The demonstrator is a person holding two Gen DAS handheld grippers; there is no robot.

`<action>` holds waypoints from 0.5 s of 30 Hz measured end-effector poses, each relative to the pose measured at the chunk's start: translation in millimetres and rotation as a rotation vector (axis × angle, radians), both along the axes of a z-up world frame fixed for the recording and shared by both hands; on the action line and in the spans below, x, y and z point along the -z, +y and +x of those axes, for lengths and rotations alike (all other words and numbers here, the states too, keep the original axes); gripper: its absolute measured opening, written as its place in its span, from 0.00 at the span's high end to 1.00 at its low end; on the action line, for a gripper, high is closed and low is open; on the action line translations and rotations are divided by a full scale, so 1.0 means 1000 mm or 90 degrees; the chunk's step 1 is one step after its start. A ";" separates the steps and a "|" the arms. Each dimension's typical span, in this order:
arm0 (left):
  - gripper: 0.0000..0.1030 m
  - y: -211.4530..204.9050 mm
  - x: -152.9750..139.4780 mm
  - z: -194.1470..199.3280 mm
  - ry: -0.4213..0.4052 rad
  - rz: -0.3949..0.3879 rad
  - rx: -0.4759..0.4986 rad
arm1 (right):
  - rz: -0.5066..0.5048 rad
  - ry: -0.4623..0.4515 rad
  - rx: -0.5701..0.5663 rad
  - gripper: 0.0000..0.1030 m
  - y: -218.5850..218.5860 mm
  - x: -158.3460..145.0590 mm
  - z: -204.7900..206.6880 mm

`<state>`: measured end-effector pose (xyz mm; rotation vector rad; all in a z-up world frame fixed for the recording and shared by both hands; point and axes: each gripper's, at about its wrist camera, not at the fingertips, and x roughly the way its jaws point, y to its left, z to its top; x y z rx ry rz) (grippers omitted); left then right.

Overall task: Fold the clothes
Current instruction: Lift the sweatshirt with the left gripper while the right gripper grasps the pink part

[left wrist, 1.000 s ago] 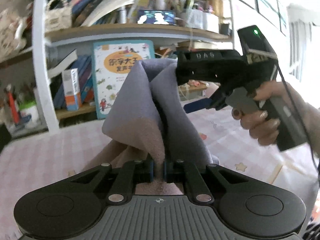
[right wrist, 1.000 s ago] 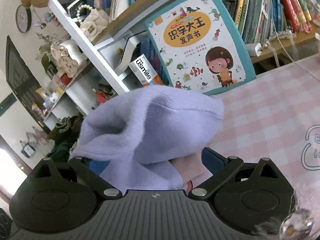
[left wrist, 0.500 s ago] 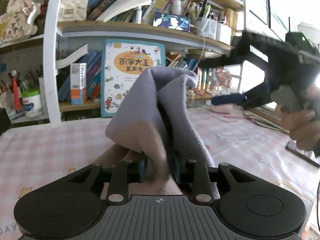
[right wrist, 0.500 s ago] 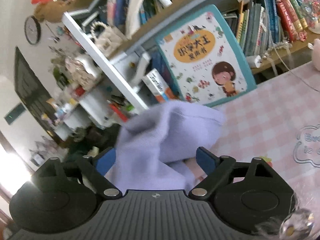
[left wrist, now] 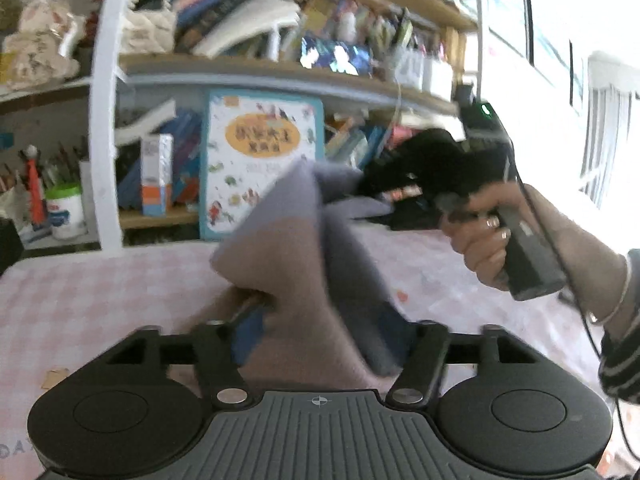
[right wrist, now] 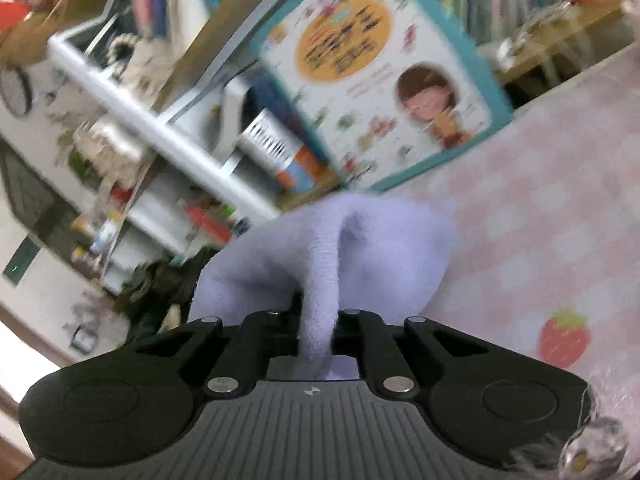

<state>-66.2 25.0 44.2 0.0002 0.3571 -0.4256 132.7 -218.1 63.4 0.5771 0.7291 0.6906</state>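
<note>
A soft lavender garment [left wrist: 304, 248] with a pinkish-brown part hangs bunched above the pink checked tablecloth [left wrist: 80, 280]. My left gripper [left wrist: 320, 332] stands open, its blue-padded fingers spread wide with the cloth draped loosely between them. My right gripper [right wrist: 318, 312] is shut on a fold of the lavender garment [right wrist: 328, 248]. In the left wrist view the right gripper [left wrist: 440, 176] is held by a hand at the right, at the garment's far upper corner.
A white bookshelf [left wrist: 104, 140] packed with books stands behind the table. A large teal picture book [left wrist: 260, 168] leans on it and also shows in the right wrist view [right wrist: 376, 72]. A strawberry print [right wrist: 564, 340] marks the tablecloth.
My left gripper has opened and let go of the garment. My right gripper, open before, has closed on a fold of it. Both views are blurred by motion.
</note>
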 end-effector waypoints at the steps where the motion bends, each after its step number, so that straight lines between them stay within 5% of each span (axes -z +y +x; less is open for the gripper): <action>1: 0.32 0.005 -0.003 -0.002 -0.008 -0.005 -0.005 | -0.008 -0.037 0.026 0.95 -0.008 -0.014 -0.001; 5: 0.30 0.022 -0.009 0.000 -0.022 -0.026 -0.033 | -0.037 -0.200 0.134 0.95 -0.044 -0.081 -0.008; 8: 0.30 0.031 -0.010 0.005 -0.028 -0.037 -0.072 | -0.059 -0.379 0.206 0.95 -0.054 -0.139 -0.031; 12: 0.30 0.043 -0.012 0.010 -0.038 -0.061 -0.122 | -0.073 -0.549 0.144 0.95 -0.040 -0.179 -0.073; 15: 0.30 0.053 -0.012 0.013 -0.037 -0.072 -0.155 | -0.119 -0.546 0.002 0.95 -0.010 -0.159 -0.096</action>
